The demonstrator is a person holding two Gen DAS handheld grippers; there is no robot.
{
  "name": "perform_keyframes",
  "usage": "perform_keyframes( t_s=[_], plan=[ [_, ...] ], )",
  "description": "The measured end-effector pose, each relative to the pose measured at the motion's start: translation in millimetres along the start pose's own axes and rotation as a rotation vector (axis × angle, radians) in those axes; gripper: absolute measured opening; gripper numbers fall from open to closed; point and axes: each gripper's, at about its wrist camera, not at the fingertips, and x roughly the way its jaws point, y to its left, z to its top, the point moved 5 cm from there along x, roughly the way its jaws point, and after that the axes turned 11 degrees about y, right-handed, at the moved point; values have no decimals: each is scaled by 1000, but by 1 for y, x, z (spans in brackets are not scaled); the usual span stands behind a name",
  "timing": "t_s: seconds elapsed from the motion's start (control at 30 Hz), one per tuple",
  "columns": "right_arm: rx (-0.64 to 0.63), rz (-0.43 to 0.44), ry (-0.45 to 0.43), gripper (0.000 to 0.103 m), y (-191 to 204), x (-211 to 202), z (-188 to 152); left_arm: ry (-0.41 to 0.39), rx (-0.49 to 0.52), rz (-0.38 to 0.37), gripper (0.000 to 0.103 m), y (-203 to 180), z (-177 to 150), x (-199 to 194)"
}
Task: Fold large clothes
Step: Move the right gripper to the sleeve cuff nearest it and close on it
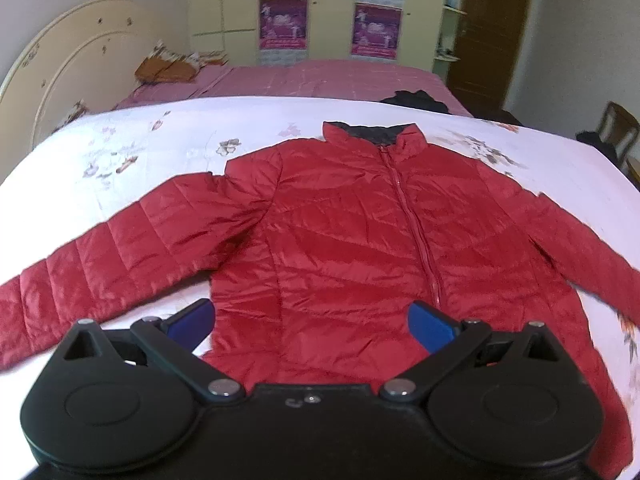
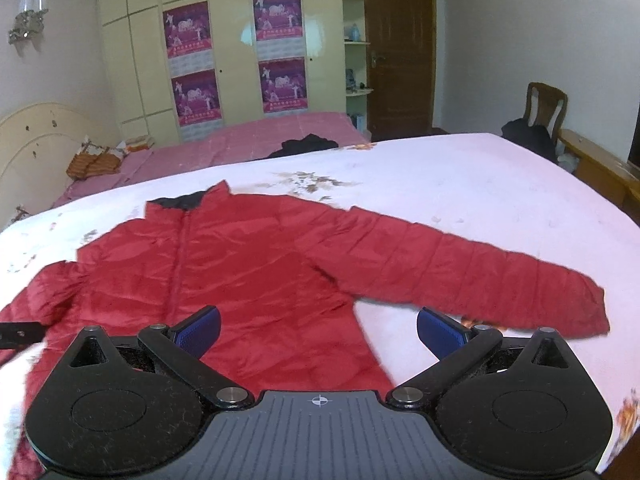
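Note:
A red quilted jacket [image 1: 340, 232] lies flat and zipped on a white floral bedspread [image 1: 160, 144], collar away from me, both sleeves spread out sideways. My left gripper [image 1: 312, 326] is open and empty, above the jacket's lower hem left of the zip. In the right wrist view the jacket [image 2: 240, 272] fills the middle, its right sleeve [image 2: 480, 272] reaching right. My right gripper [image 2: 318, 330] is open and empty over the jacket's lower right side. A black piece of the left gripper [image 2: 20, 334] shows at the left edge.
A second bed with a pink cover [image 2: 248, 140] stands behind, with a dark garment [image 2: 308, 146] and an orange bundle [image 2: 92, 164] on it. Beyond are cream wardrobes with posters [image 2: 240, 52], a brown door [image 2: 400, 48] and a wooden chair [image 2: 546, 108] at right.

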Motion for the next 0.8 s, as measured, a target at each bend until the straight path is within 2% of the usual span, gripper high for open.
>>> perform_keyframes(
  t_s=[0.27, 0.47, 0.7, 0.8],
  plan=[
    [2, 4, 10, 103, -53, 30, 28, 13, -91, 12, 103, -28, 15, 31],
    [28, -18, 17, 103, -95, 54, 39, -18, -68, 65, 103, -54, 23, 50],
    [92, -90, 24, 103, -155, 76, 40, 6, -84, 68, 103, -73, 29, 78],
    [117, -146, 24, 102, -185, 82, 37, 16, -81, 77, 102, -79, 30, 85]
  ],
)
